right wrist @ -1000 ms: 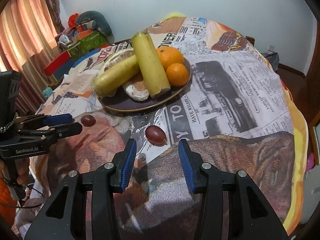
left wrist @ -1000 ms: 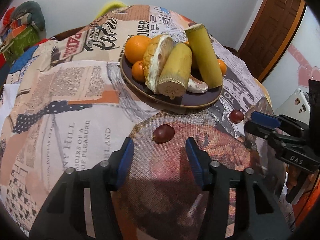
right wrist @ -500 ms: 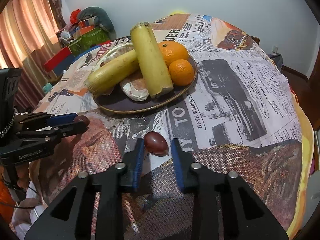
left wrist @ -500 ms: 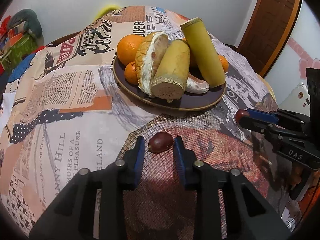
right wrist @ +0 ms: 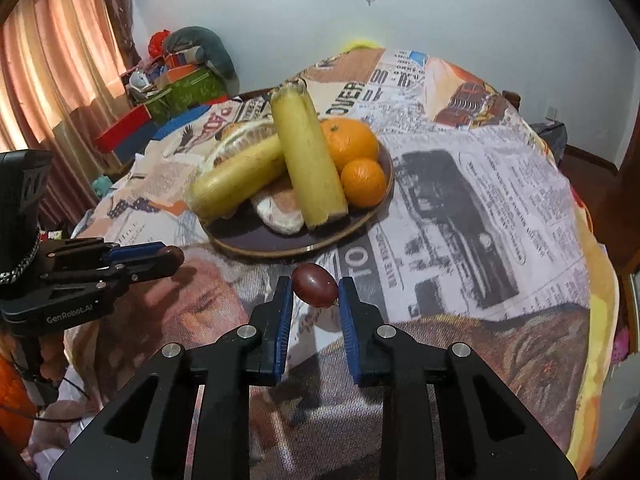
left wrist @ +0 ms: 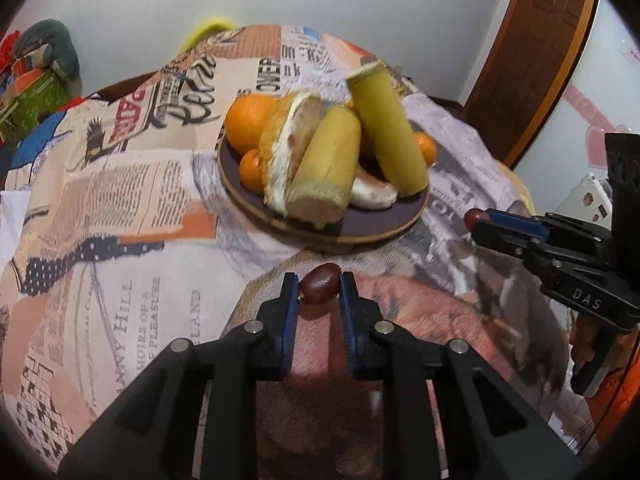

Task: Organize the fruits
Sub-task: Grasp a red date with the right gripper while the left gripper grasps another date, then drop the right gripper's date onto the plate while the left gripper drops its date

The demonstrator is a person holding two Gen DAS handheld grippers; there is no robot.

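Two dark red grapes are each held just above the newspaper-print tablecloth. My left gripper [left wrist: 319,285] is shut on one grape [left wrist: 319,290], which the right wrist view shows at my left gripper's tip [right wrist: 173,258]. My right gripper [right wrist: 315,286] is shut on the other grape [right wrist: 314,283], seen in the left wrist view as a small red grape [left wrist: 473,216] at my right gripper's tip [left wrist: 480,222]. Just beyond both stands a dark purple plate [left wrist: 372,228] with oranges [right wrist: 348,142], two yellow-green cane pieces [right wrist: 306,152] and peeled pomelo [left wrist: 286,152].
The tablecloth [right wrist: 480,208] drapes over a round table and falls away at the right and near edges. Boxes and soft toys [right wrist: 180,76] are piled by the curtain at the back left. A wooden door [left wrist: 532,60] stands at the right.
Both grippers went from open behind their grapes to shut on them, and both moved slightly nearer the plate.
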